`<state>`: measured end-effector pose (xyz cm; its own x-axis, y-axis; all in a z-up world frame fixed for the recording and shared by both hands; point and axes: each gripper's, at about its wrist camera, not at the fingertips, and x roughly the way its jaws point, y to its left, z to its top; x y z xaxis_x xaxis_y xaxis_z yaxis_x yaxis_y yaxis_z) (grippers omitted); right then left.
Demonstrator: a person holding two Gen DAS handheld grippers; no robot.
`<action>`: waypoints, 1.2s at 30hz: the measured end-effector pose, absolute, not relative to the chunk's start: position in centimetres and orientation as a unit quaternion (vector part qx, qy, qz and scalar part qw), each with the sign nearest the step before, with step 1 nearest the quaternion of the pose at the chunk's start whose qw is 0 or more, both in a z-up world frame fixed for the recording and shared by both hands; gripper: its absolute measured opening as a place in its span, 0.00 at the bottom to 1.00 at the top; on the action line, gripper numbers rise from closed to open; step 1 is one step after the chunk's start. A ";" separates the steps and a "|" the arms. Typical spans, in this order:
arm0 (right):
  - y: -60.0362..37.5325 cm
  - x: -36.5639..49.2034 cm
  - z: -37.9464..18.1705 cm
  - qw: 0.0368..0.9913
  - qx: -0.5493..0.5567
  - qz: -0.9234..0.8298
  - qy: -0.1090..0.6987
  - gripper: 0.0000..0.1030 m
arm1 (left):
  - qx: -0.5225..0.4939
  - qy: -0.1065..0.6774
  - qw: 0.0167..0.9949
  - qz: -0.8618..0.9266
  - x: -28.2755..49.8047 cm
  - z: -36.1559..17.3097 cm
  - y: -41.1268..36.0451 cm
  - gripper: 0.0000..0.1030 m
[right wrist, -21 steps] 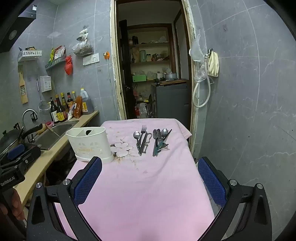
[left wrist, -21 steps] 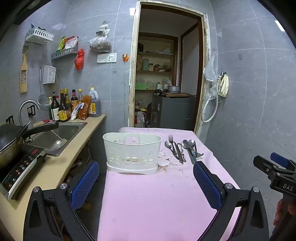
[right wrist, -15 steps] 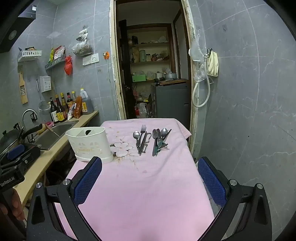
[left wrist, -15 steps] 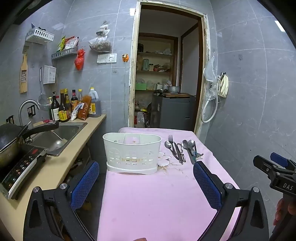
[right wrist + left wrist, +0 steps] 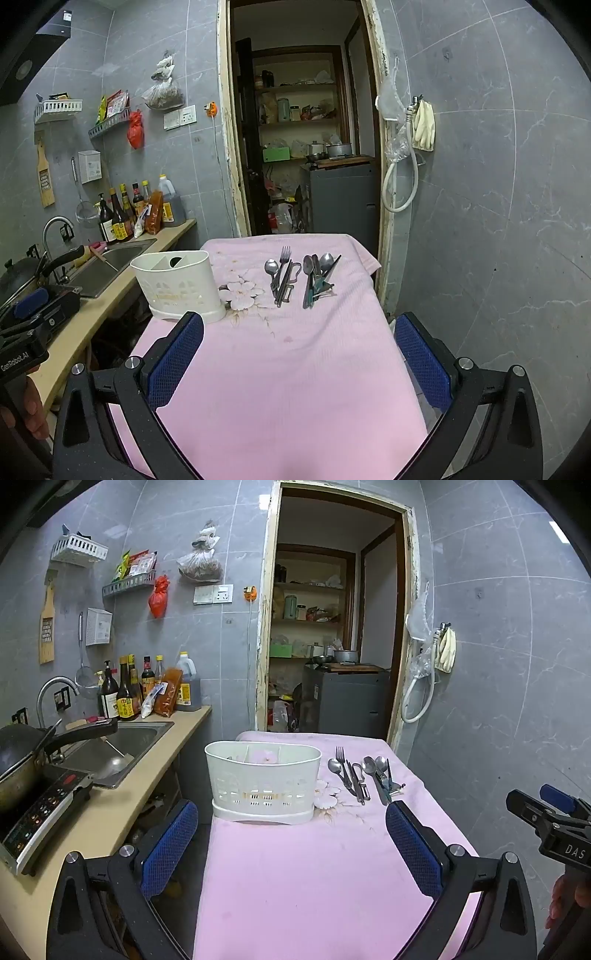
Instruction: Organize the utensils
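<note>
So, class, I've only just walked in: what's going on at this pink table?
A person holds a two-finger gripper in each hand above a table under a pink cloth. The left gripper and right gripper are both open and empty. A white utensil caddy stands on the cloth. Beside it lie two loose groups of cutlery, spoons and a fork among them. Nothing has been picked up, so the sorting has not begun.

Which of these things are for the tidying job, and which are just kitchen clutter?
For the job:
white caddy
fork
spoons
peeler

Just lying about:
sauce bottles
wok
sink
red bag
</note>
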<state>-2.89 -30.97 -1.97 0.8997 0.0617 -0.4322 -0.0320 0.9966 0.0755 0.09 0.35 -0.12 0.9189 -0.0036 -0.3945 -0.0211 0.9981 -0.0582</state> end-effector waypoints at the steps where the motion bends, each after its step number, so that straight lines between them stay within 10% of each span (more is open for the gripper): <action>1: -30.9 -2.9 -1.9 0.974 0.033 0.024 0.223 0.99 | -0.030 0.201 0.979 0.005 0.1 -0.1 0.4 1.00; 36: -30.8 -2.7 -2.7 0.973 0.032 0.026 0.227 0.99 | -0.031 0.203 0.979 0.004 0.1 -0.1 0.4 1.00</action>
